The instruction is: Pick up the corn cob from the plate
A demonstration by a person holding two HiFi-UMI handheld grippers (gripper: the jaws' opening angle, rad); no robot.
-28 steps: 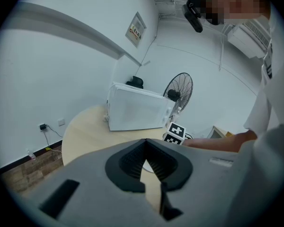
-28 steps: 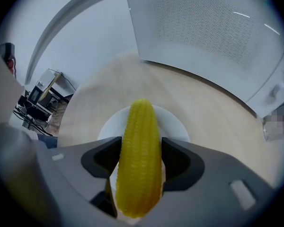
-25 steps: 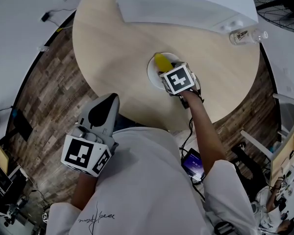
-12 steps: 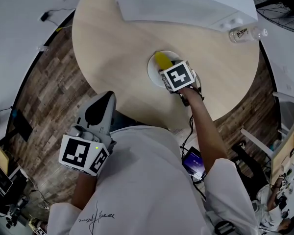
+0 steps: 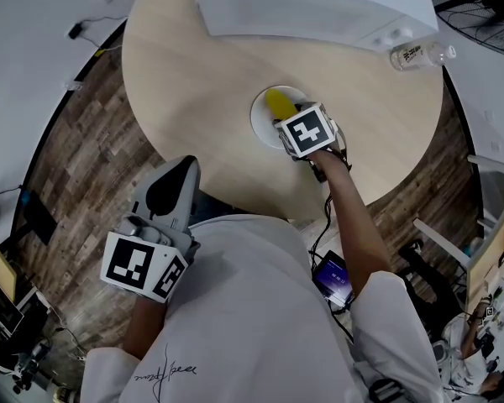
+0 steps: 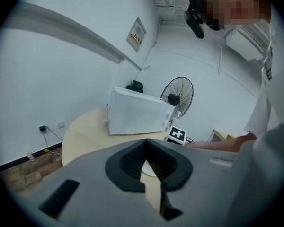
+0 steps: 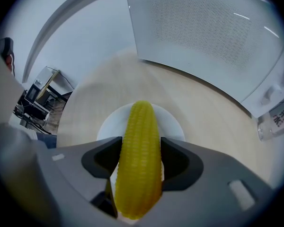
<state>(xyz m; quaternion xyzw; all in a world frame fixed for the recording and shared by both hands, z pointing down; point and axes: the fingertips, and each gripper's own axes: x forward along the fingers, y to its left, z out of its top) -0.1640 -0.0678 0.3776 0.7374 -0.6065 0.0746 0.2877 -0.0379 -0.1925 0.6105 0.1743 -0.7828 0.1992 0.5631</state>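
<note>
A yellow corn cob (image 7: 138,160) lies lengthwise between the jaws of my right gripper (image 7: 139,148), which is shut on it. The cob's tip points out over the white plate (image 7: 175,123) beneath it. In the head view the corn cob (image 5: 277,102) sticks out from under the right gripper (image 5: 289,121) above the plate (image 5: 259,122), near the middle of the round wooden table (image 5: 193,91). Whether the cob still touches the plate I cannot tell. My left gripper (image 5: 175,185) hangs off the table's near edge by the person's body, and this left gripper (image 6: 146,151) is shut and holds nothing.
A white microwave (image 5: 311,7) stands at the back of the table, with a clear plastic bottle (image 5: 416,57) to its right. A floor fan (image 5: 479,7) stands beyond the table at the far right. Wooden floor surrounds the table.
My left gripper has shifted slightly left. My right gripper with the corn cob has edged a little up and away from me.
</note>
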